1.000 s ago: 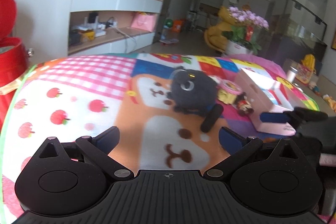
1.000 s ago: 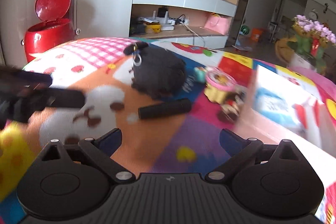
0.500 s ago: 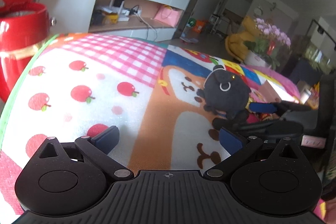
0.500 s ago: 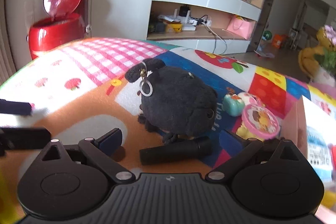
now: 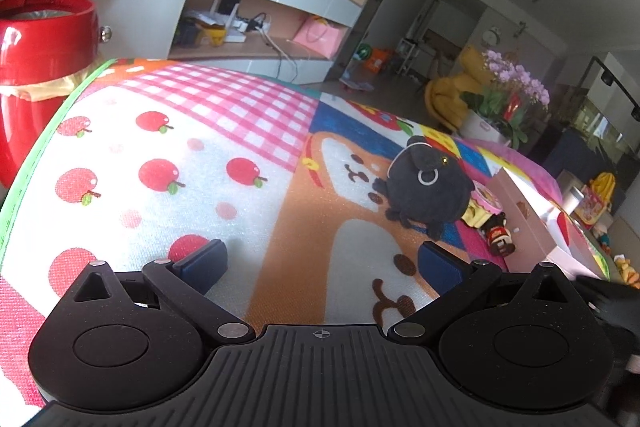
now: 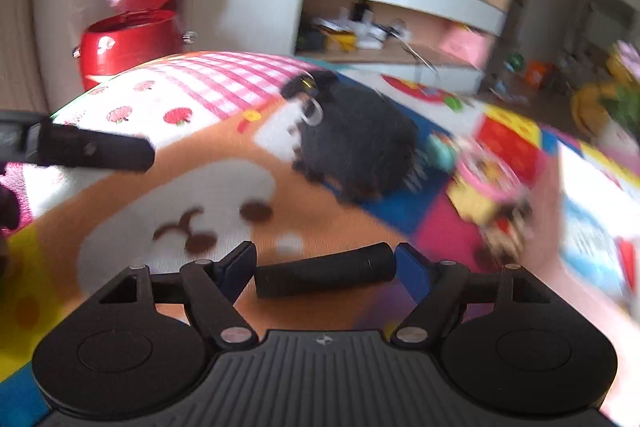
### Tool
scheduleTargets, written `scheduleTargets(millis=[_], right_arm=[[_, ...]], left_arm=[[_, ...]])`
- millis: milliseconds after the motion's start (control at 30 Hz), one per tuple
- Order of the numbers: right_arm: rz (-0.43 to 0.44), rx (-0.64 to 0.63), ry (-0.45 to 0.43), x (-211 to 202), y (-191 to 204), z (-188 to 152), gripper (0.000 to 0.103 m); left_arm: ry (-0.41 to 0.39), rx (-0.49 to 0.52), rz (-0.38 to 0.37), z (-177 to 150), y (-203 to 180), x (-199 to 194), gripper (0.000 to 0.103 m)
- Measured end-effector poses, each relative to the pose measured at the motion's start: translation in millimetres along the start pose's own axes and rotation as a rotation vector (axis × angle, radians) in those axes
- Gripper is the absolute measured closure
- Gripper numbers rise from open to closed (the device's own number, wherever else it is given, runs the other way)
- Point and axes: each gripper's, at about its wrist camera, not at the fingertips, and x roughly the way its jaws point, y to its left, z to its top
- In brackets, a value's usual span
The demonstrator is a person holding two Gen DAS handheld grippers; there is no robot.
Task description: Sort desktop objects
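- Step in hand: picking up the black cylinder (image 6: 324, 269), lying crosswise between the right claw (image 6: 325, 263) tips.
- Jaws just closing, partway shut, pads at both ends; firm hold unclear.
- Next, likely: full squeeze, lift.
- Left claw (image 5: 320, 263) wide open, empty.

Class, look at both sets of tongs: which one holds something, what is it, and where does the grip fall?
The right tongs, just closing, clamp the black cylinder end to end. The left tongs hold nothing.
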Motion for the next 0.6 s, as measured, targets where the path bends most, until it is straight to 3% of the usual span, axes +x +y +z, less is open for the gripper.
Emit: scheduleTargets(millis=[100, 300, 400, 433, 500, 600], right_arm=[[-0.117, 0.131, 0.001, -38, -22, -27, 0.027], [-0.330, 0.318, 0.048, -80, -64, -85, 0.027], [-0.340, 0.386, 0.019, -88, -72, -95, 0.025], [-0.338, 0.407, -0.004, -90, -72, -98, 0.017], [-0.333, 0.443, -0.062, -98, -68, -102, 0.006], [-0.366, 0.445, -0.126, -106, -63, -103, 0.000]], left_arm=[[0.016, 0.057, 0.002, -1, -9, 3, 0.000], [0.008, 0.338, -0.044, 3, -75, 22, 0.000], [-0.024, 0.442, -0.003, 11, -108, 47, 0.000], [-0.025, 0.467, 0.018, 14, -116, 58, 0.000], [-0.005, 0.475, 0.053, 19, -126, 80, 0.000], [0.026, 0.444, 0.087, 24, -134, 109, 0.000]])
